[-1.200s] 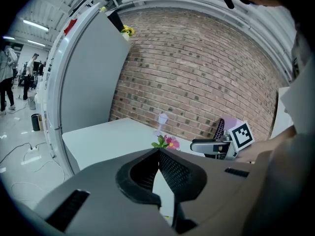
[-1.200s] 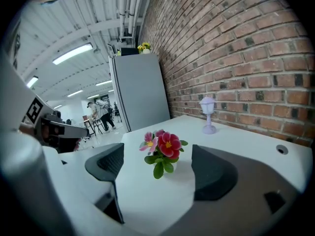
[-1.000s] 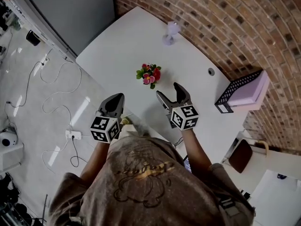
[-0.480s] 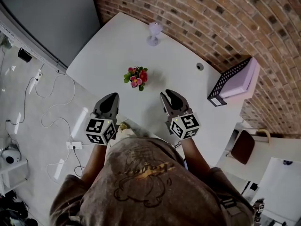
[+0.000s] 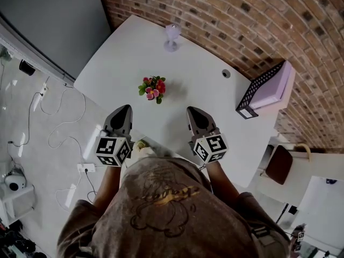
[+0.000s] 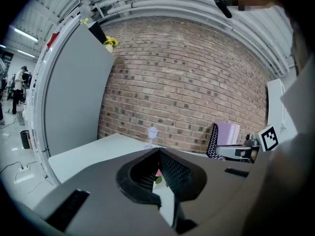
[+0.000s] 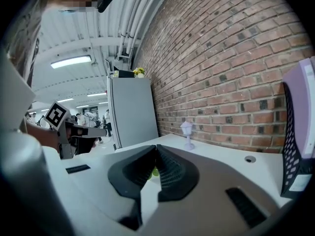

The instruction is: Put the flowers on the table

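My right gripper (image 5: pixel 193 112) has just brought its fingers together from wide open a second ago, and they are closed on nothing. The left gripper (image 5: pixel 122 109) is shut and empty too. Both hang over the near edge of the desk (image 5: pixel 129 52). The flowers (image 5: pixel 152 87) lie mid-desk, well apart from both grippers, so I judge the placing done. A small lilac lamp (image 5: pixel 171 36) stands by the far edge and a black mesh tray (image 5: pixel 266 90) at the right edge. Nothing blocks the way.
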`<state>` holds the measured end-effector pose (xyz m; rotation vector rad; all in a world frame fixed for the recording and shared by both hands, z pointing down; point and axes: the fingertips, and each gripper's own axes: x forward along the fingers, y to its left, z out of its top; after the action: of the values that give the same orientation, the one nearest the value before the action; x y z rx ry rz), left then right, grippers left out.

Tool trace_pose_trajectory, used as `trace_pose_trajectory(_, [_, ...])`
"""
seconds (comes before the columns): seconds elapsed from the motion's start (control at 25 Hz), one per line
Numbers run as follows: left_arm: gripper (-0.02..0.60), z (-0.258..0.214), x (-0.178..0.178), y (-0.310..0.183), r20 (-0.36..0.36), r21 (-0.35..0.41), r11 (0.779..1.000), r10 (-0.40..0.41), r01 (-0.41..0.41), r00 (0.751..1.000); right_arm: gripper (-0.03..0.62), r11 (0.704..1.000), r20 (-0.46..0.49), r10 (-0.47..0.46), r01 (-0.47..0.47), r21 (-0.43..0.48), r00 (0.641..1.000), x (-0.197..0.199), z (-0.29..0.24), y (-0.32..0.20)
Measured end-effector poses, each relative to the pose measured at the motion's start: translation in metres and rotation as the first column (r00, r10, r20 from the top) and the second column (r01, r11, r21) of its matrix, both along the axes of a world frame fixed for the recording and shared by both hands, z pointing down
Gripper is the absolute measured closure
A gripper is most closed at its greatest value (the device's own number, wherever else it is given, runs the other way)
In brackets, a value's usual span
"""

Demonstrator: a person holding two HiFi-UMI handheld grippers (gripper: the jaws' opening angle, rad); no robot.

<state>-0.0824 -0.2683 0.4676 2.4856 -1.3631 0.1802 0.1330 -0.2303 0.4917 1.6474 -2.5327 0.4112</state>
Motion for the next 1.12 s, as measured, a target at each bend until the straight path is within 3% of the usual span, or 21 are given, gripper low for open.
trace_pose_trajectory(1.12, [0.561,0.012,-0.015,0.009,-0.009,-0.043,0.998,-0.042,0.041,0.999,0.592,0.999,-0.035,-0.001,-0.001,-0.036,0.999,0.003,0.011,-0.007])
